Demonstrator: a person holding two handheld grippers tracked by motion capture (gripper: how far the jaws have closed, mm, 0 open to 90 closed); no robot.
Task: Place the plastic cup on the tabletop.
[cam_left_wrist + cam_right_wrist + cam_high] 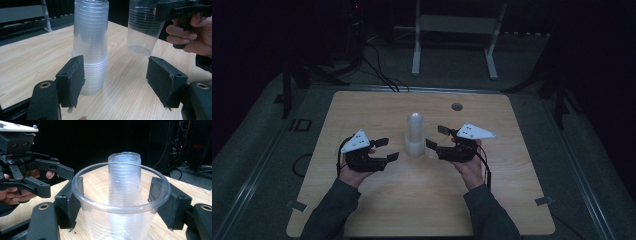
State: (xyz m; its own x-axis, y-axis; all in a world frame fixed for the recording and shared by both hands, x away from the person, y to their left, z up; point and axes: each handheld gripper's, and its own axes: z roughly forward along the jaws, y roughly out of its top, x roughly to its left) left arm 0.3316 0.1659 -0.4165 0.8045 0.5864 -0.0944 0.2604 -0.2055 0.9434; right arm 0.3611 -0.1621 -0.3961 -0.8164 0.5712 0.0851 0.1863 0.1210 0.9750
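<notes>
- Step in hand, as I read it: one cup is off the stack and held clear; left side is idle, waiting.
- Right gripper point(436, 138) grasps a single clear cup point(117, 202). In the right gripper view both pads sit against the cup wall just under the rim, mouth up.
- From the left gripper view that cup point(143, 30) hangs off the table point(377, 105), base clear of the wood, upright, well apart from anything below it.
- Stack of clear cups point(415, 135) stands near table centre, upright. In the high view the held cup is at about 3 o'clock of the stack, just beside it, not touching as far as I can tell.
- Left gripper point(387, 149) is released: jaws wide, nothing between them. It sits at about 9 o'clock of the stack, jaws pointing at it, a gap left between pads and cups.
- In the left gripper view the stack point(90, 47) lies just past the left-hand pad point(72, 80), off the jaw centreline. The other pad has bare table behind it.
- Next move, my call: set the held cup down on bare wood around 3 to 4 o'clock of the stack, then release.
- That calls for keeping the cup vertical on the way down and not squeezing harder; thin wall looks likely to buckle.
- If the left is meant to steady the stack for the next pull, I'd shift it so the stack sits centred between the pads before closing, low on the stack.
- Risk: a nudge from either jaw near the top could tip the stack.
</notes>
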